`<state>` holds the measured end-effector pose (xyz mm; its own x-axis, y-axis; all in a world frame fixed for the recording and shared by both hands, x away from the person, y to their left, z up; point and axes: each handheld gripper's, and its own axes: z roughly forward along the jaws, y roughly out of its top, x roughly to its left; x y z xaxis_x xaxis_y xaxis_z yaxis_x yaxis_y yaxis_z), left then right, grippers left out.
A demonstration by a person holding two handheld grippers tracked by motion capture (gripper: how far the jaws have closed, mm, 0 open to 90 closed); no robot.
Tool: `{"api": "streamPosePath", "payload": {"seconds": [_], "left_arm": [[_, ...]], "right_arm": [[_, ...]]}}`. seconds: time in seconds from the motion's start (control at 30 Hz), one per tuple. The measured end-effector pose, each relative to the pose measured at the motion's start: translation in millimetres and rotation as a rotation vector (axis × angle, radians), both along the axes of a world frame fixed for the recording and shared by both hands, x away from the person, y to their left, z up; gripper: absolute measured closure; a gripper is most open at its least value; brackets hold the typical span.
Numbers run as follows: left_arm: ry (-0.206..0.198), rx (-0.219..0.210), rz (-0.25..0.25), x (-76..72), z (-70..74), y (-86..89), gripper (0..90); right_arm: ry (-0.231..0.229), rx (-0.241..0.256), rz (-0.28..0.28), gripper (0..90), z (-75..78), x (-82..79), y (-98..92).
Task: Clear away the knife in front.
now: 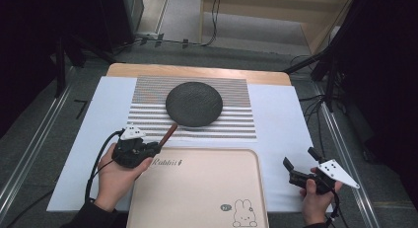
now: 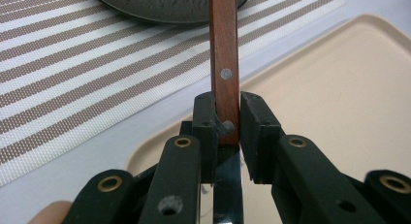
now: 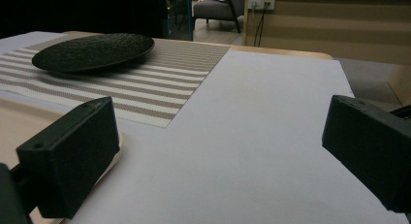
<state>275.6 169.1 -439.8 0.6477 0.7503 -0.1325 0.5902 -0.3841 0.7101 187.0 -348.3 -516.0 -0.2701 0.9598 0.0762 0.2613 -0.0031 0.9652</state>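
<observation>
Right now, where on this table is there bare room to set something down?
The beige tray is bare. So is the white sheet between the striped mat and right gripper. It's crowded where the left gripper grips the wooden handle by the black plate.

**Where my three cameras sit**

My high view looks forward and down over the whole worktop point(image 1: 276, 114). My left gripper view sits low and very close, facing the dark plate point(image 2: 169, 3) across the striped mat point(image 2: 72, 64). My right gripper view skims the surface from farther off, sharing that same plate point(image 3: 92, 52) and mat point(image 3: 160, 83).
</observation>
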Motion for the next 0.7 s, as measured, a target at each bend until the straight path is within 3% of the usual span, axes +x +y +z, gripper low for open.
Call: {"api": "streamPosePath", "payload": {"seconds": [0.7], "left_arm": [[0.041,-0.029,0.018,-43.1,-22.9,-3.8,77.0]], "right_arm": [[0.0,-0.002,0.001,0.0,0.0,0.1,0.5]]}}
